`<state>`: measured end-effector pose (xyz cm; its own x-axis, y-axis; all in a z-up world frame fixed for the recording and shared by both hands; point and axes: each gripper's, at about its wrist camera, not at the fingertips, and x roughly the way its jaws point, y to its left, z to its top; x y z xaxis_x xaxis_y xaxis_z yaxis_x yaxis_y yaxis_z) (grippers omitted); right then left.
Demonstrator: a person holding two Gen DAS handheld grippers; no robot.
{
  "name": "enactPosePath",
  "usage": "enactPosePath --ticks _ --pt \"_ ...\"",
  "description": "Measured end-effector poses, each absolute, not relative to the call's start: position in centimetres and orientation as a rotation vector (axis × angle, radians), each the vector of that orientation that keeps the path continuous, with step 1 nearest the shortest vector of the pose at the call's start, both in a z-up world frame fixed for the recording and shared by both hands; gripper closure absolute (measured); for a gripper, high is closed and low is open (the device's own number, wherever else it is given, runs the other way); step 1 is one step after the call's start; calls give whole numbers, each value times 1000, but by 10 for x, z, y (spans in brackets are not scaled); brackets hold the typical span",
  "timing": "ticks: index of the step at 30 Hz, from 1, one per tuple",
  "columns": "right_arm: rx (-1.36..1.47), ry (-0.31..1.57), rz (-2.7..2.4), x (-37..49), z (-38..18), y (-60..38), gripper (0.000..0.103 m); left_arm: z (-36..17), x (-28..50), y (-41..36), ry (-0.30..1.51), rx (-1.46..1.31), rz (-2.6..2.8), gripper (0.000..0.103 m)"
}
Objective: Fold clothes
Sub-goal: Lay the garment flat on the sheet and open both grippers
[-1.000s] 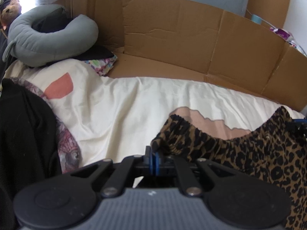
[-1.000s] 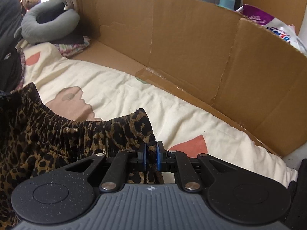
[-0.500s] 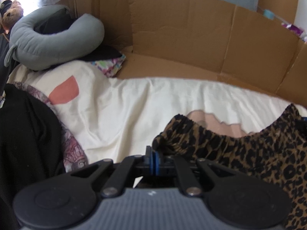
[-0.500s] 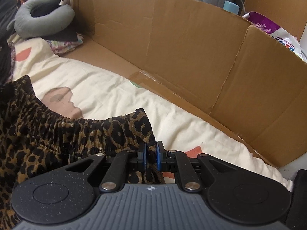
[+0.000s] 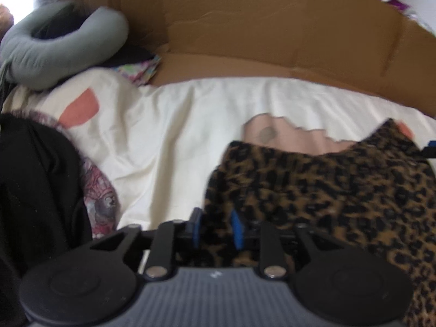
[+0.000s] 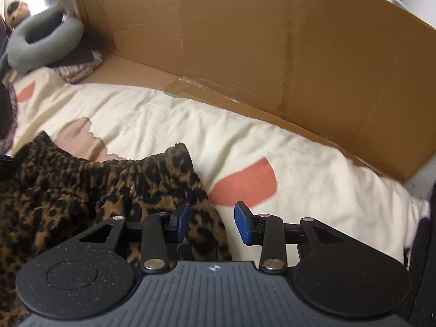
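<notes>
On cream bedsheet [image 6: 313, 163], leopard-print garment [image 6: 81, 190], left gripper [image 5: 216, 226], right gripper [image 6: 211, 222], both parted

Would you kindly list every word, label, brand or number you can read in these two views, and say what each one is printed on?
No text can be read in either view.
Purple packaging behind the cardboard wall: any print is too blurred to read.
Small emblem on the right tool's grey body: a symbol, not text.

A home bedroom: a bed [image 6: 169, 120] with a cream patterned sheet, a grey neck pillow [image 5: 57, 49] at far left, flattened cardboard [image 6: 245, 41] lining the far side.
</notes>
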<state>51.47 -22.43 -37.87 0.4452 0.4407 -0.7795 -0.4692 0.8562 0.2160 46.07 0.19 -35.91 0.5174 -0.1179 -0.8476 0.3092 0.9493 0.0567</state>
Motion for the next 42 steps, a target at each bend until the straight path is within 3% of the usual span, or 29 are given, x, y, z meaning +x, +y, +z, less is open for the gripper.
enactPosePath --ticks 18,30,42 --pt "30 969 533 418 -349 -316 60 -287 326 -69 994 137 -496 70" --pt "118 939 490 368 -338 -347 60 -283 248 -76 998 111 -526 70" --pt "186 1093 442 336 -375 -381 60 -324 207 -72 1110 100 -618 71"
